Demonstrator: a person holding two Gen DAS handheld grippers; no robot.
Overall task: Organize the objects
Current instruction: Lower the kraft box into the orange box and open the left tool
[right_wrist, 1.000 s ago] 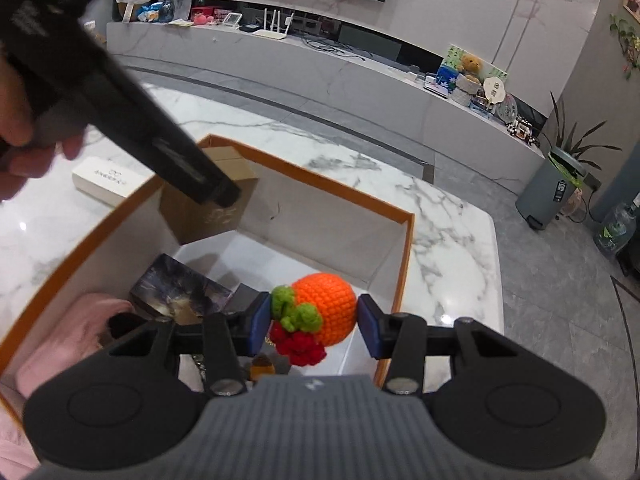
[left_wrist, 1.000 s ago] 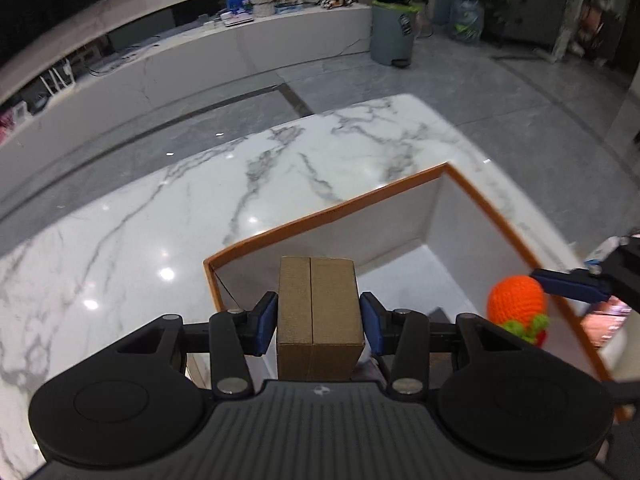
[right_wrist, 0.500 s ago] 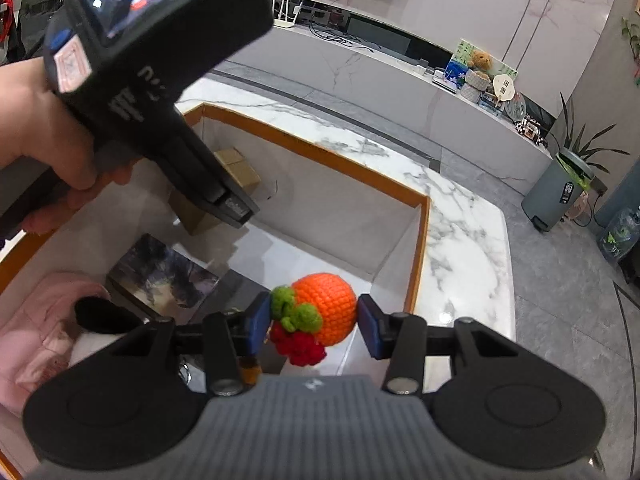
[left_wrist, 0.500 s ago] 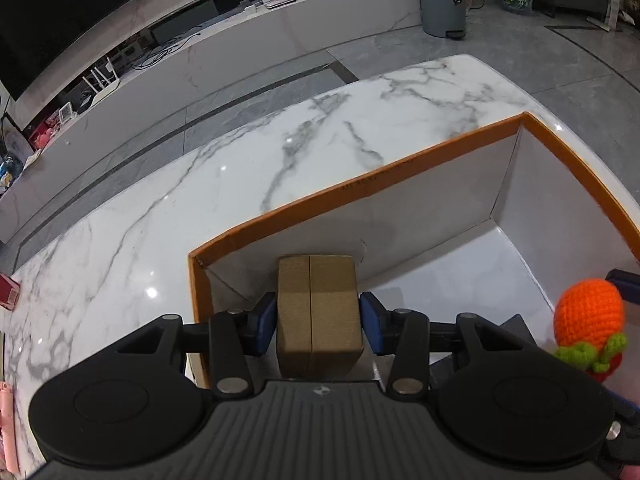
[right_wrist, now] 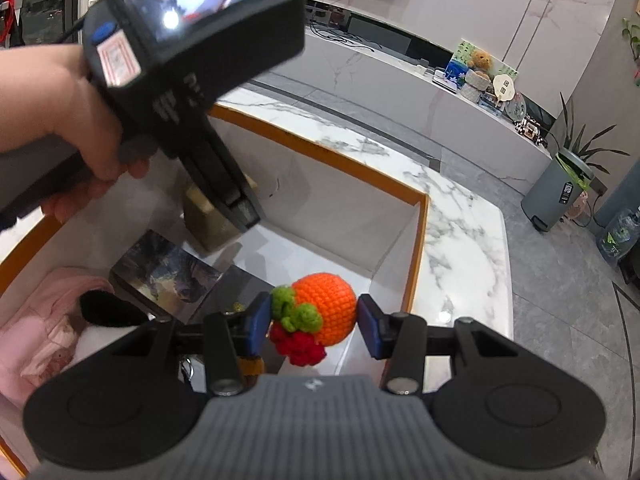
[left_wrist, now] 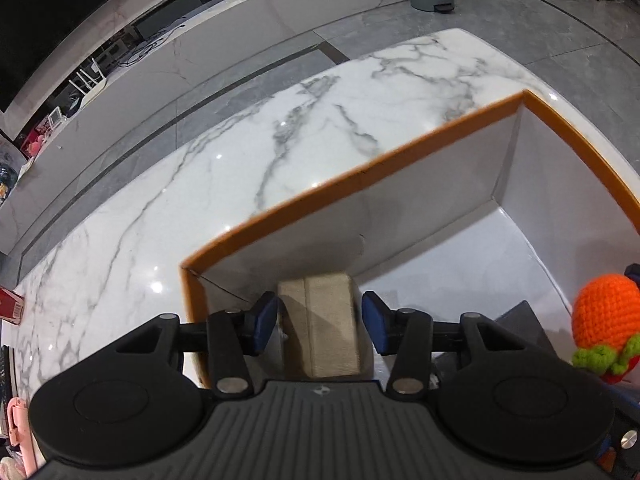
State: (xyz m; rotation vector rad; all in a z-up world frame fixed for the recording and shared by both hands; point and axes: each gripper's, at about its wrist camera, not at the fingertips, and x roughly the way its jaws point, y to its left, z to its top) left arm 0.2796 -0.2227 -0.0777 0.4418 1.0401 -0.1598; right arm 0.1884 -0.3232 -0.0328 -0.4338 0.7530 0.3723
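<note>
Left tongs (left_wrist: 319, 322) just opening off cardboard box (left_wrist: 320, 328).

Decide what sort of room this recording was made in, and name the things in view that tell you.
Most likely a home living room. A large dark television screen hangs on a marble wall above a long low white console carrying a teddy bear and ornaments, and a potted plant stands by a pedal bin.

- The cardboard box (left_wrist: 320, 320) is motion-blurred, its base hidden behind the gripper body.
- The crocheted orange (left_wrist: 604, 322) is cut by the right edge.
</note>
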